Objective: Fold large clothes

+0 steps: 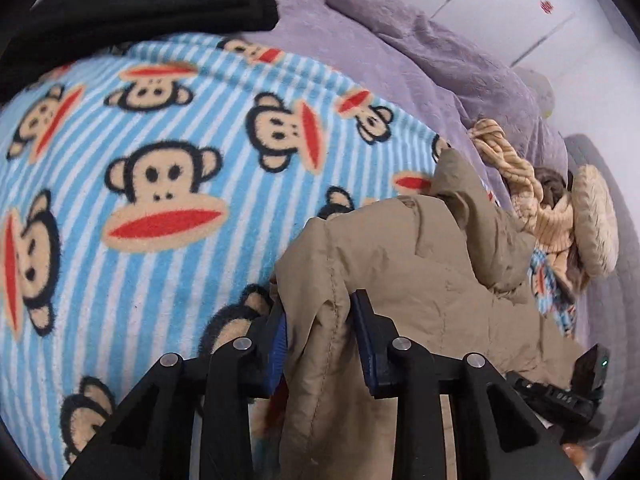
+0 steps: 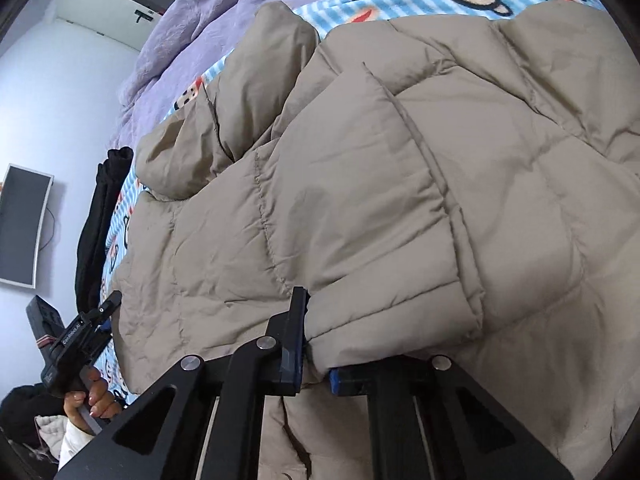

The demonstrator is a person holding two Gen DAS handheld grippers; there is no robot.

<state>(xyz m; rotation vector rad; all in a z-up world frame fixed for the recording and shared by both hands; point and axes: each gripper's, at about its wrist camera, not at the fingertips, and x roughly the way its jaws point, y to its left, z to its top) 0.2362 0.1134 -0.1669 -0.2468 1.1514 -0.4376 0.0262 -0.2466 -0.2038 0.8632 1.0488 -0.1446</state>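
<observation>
Between the jaws of the left gripper (image 1: 320,332) a bunched fold of the tan puffer jacket (image 1: 420,272) is pinched tight, the blue pads pressing it from both sides. Between the jaws of the right gripper (image 2: 316,344) the hem edge of the same jacket (image 2: 360,200) is clamped too. Just beyond the right jaws the quilted jacket spreads out flat over the bed, one sleeve (image 2: 248,92) folded across it farther off. To the left of the right jaws, a hand (image 2: 96,400) holds the left gripper (image 2: 86,330) at the jacket's other edge. Under the jacket and left of the left jaws lies a blue striped blanket (image 1: 140,200) with monkey faces. Beyond it sits a purple quilt (image 1: 400,60), with a black garment (image 1: 140,4) at the far left and a beige knitted thing (image 1: 560,208) to the far right. Farthest off in the right wrist view, a monitor (image 2: 24,224) hangs on the wall.
</observation>
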